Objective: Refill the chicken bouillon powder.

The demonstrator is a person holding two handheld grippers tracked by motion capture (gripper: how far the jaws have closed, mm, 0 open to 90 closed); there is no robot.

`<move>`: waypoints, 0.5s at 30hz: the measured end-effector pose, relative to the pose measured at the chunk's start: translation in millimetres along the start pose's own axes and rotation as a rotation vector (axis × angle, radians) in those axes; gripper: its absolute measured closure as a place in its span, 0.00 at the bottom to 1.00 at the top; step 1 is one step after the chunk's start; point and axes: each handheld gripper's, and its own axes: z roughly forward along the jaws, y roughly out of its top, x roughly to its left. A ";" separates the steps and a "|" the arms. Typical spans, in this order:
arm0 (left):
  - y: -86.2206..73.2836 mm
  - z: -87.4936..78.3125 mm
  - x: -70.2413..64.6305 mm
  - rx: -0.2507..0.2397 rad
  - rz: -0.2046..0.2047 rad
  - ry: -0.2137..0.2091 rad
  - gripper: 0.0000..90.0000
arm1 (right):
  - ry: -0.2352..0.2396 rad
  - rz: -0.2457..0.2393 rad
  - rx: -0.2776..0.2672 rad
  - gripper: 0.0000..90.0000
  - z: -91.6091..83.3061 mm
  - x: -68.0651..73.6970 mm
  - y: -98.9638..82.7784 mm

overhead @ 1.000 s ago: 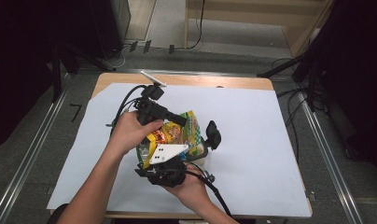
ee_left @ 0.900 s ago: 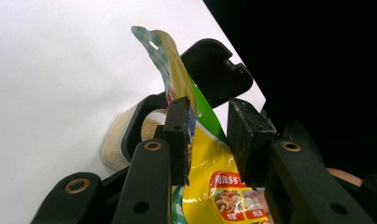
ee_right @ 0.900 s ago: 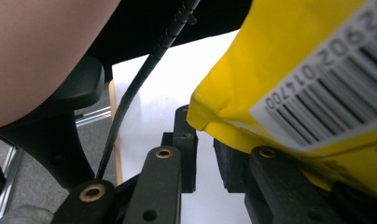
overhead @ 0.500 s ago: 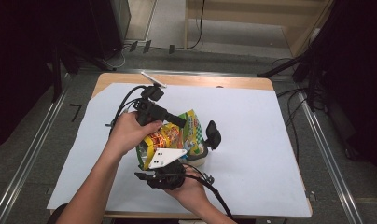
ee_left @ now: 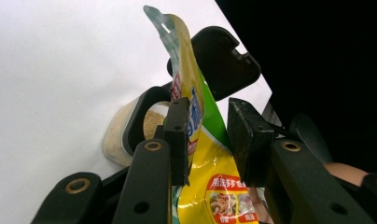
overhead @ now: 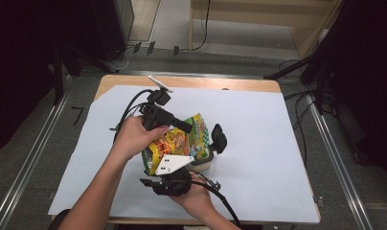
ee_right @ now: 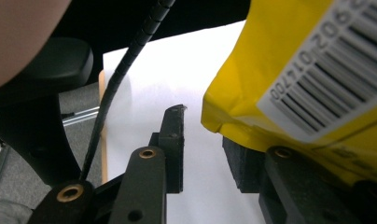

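Nearest the camera in the high view, the right gripper (overhead: 175, 165) is held low at the bottom end of the yellow snack pouch (overhead: 175, 143); its jaws have just been opening, and in the right gripper view they stand apart with the pouch's barcoded corner (ee_right: 317, 84) resting over one jaw rather than pinched between them, so that end is judged released. Just beyond, the left gripper (overhead: 187, 127) is seen at the pouch's upper part; in the left gripper view the foil top (ee_left: 186, 88) rises between the jaws, touching one pad, but whether it is clamped cannot be told. Under the tilted pouch sits a clear container of tan powder (ee_left: 126, 135), its black hinged lid (overhead: 218, 139) thrown open. Pouring or emptying is judged the step in hand; next, a fresh hold on the pouch's bottom seems called for. Everything lies on a white sheet (overhead: 278, 158) over a wooden table (overhead: 201, 82), with grey floor, cables and dark surroundings beyond.
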 end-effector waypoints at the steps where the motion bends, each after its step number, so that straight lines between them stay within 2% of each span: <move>1: -0.1 1.8 -0.2 0.006 -0.002 0.002 0.78 | 0.004 -0.002 0.000 0.78 0.0 -0.3 -0.7; 5: 0.1 8.0 -0.8 0.039 0.005 0.008 0.79 | 0.008 -0.033 0.007 0.78 1.7 1.6 -4.2; 12: -0.2 9.4 2.5 0.043 0.001 0.019 0.79 | 0.029 -0.040 -0.002 0.76 0.6 0.9 -8.4; 15: -0.5 11.4 2.6 0.055 0.016 0.028 0.80 | 0.033 -0.041 -0.004 0.76 0.9 0.6 -10.6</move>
